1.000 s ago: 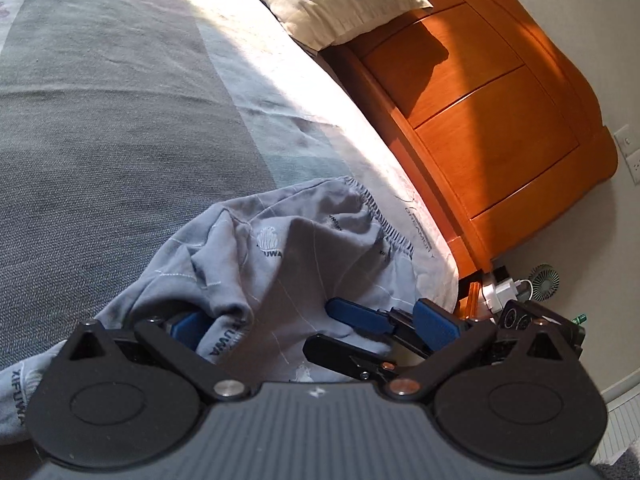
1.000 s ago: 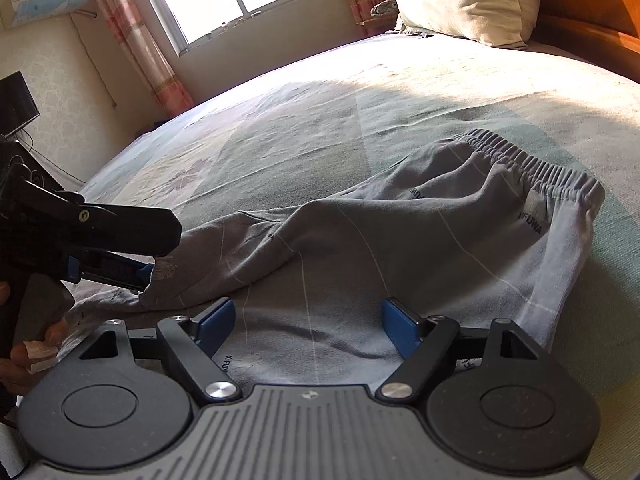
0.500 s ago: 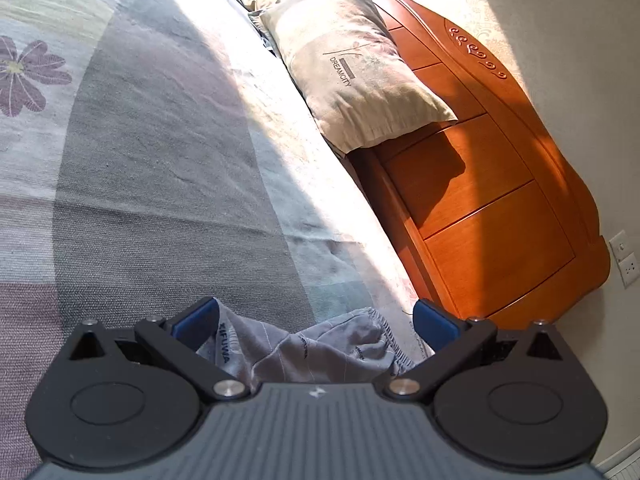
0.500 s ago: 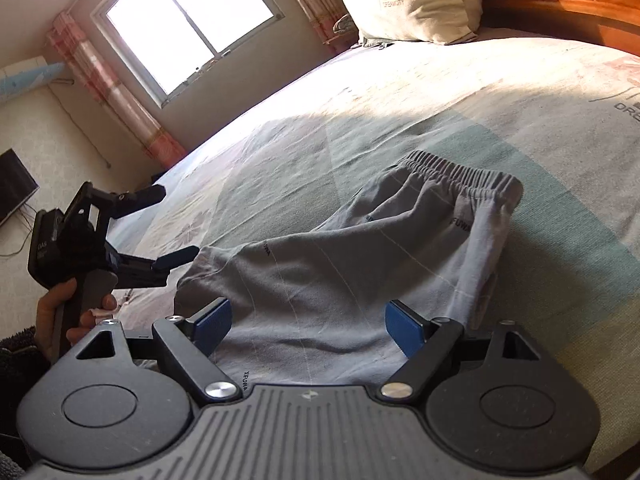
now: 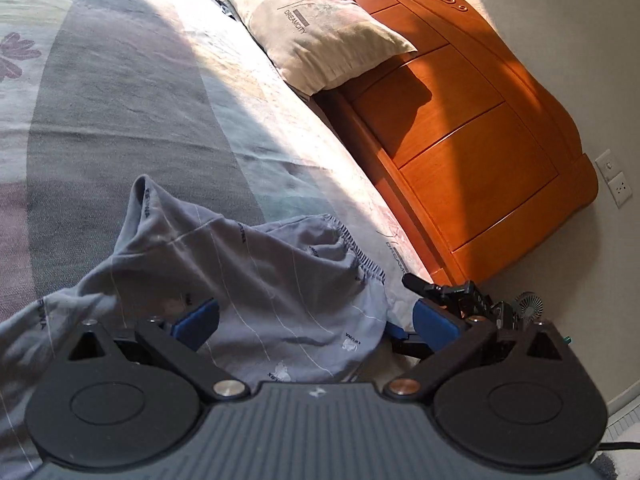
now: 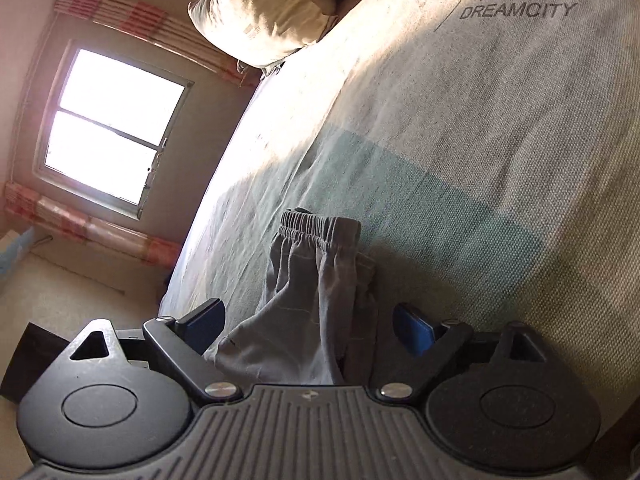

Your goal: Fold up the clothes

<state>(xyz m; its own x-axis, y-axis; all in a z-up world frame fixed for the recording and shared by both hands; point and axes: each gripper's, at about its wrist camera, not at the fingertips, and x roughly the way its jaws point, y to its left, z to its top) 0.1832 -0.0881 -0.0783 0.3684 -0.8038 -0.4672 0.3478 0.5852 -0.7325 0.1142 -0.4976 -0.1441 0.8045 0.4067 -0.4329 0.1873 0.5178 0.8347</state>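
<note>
Both tongs spread, pinching nothing: left gripper (image 5: pixel 316 320), right gripper (image 6: pixel 310 322) | rumpled grey elastic-waist cotton trousers (image 5: pixel 256 280) bunched on bed | pinch edges, keep fabric taut.

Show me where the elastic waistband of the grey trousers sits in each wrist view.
Left wrist view: the waistband runs right of centre, near the bed's edge.
Right wrist view: the waistband lies at centre, topping the trousers, which run between the open blue fingers.
Shared landmark: the cream pillow at the headboard.
</note>
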